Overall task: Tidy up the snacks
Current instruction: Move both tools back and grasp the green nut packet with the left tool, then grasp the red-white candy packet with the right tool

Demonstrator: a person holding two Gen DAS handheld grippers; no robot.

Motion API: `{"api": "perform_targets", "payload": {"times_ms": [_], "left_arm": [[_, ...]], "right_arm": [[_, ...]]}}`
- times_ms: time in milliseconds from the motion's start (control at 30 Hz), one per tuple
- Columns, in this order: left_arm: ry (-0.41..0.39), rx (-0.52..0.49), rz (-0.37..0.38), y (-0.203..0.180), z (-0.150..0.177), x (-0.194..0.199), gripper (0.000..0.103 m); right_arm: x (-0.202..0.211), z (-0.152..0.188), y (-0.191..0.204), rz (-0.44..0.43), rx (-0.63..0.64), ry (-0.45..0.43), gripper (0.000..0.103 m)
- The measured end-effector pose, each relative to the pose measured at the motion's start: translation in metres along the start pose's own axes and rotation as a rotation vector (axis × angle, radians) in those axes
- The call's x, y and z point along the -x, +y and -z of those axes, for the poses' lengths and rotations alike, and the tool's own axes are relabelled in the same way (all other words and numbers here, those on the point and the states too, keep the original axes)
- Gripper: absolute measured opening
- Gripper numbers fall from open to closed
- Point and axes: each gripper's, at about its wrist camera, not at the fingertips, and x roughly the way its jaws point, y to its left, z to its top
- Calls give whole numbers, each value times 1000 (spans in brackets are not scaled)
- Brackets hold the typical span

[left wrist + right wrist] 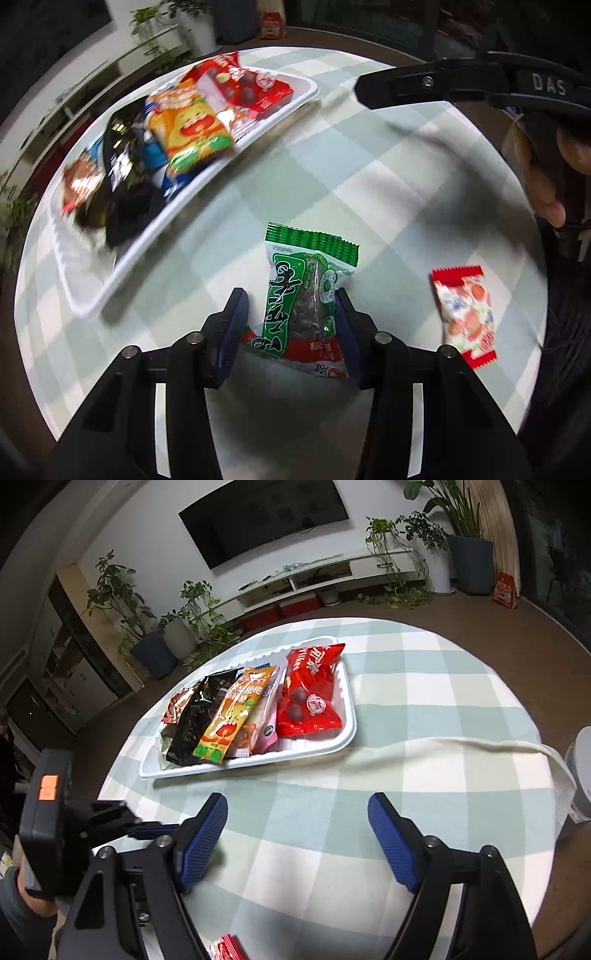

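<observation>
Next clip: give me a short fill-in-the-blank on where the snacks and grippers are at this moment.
1. The packet between the fingers of the left gripper is mainly ____ in colour.
2. The red chocolate-ball bag lies in the white ____.
3. Nothing sits between the fingers of the ____ gripper.
4. The tablecloth has a ____ pattern.

Missing words: green; tray; right; checked

Lighting: soft, even indoor light; dim toward the room's edges. Shadows: diffuse, dark patches on the checked tablecloth (369, 177) beneath both tools. Glare: shiny wrappers in the white tray (347, 738). Blur: left wrist view smeared, worst over the tray's far end. Distortion: strong fisheye bending, black vignetted corners.
</observation>
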Motion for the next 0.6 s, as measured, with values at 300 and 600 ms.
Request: {"api": "perform_targets", "payload": {"times_ms": [300, 600], "left_arm": [[-101, 303, 3, 14, 75, 32, 29], [-203, 422, 8, 10, 104, 45, 29]], "right_arm": [[38, 65, 32, -49, 78, 58, 83], [36, 141, 81, 97, 142, 158, 85]]}}
